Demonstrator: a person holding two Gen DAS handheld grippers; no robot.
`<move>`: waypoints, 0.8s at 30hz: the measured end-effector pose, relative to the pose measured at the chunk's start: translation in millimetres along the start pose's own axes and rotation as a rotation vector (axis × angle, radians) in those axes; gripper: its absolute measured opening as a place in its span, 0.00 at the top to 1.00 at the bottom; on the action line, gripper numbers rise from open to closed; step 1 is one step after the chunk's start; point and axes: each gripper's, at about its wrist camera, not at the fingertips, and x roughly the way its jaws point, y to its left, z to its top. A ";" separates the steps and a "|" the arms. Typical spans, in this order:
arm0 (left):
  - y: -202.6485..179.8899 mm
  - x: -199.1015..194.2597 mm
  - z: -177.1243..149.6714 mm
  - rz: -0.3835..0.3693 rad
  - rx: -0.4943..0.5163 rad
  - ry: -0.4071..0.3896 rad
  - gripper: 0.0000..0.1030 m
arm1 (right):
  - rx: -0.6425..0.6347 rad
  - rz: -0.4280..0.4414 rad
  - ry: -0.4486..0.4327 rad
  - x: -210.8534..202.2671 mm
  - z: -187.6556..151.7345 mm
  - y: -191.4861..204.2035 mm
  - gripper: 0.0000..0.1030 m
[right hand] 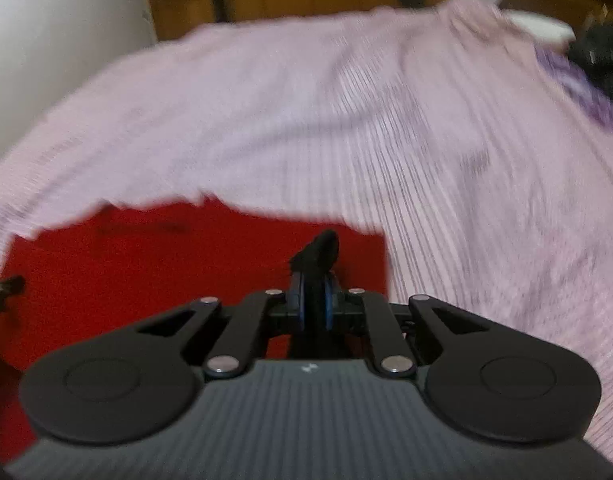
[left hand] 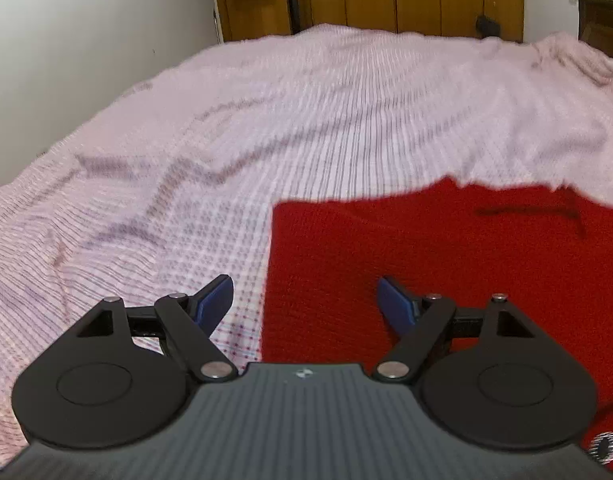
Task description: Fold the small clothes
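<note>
My left gripper [left hand: 305,295] hovers with its blue-padded fingers [left hand: 215,295] spread wide apart, holding nothing. My right gripper [right hand: 314,300] has its jaws pressed together, pinching a scrap of black fabric [right hand: 318,254] between the pads.

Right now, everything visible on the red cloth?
The red cloth is a fuzzy, plain red textile, lying flat on the pink checked bedspread. Its left edge is straight; the far edge looks ragged. A dark line marks it near the far edge. The open left hand-held gripper hovers over its left edge.
</note>
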 end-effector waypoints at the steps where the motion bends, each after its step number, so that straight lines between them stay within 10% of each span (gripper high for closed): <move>1: 1.4 4.4 -1.7 -0.008 -0.006 -0.005 0.18 | 0.022 0.010 0.005 6.8 -4.7 -5.0 0.86; 16: 14.1 -33.1 5.9 -0.050 0.036 0.012 0.11 | -0.024 0.102 -0.085 -63.9 -12.8 0.9 0.74; 24: 7.6 -4.6 -7.2 -0.008 0.074 0.101 0.07 | -0.004 0.069 -0.008 -20.9 -37.5 -4.9 0.78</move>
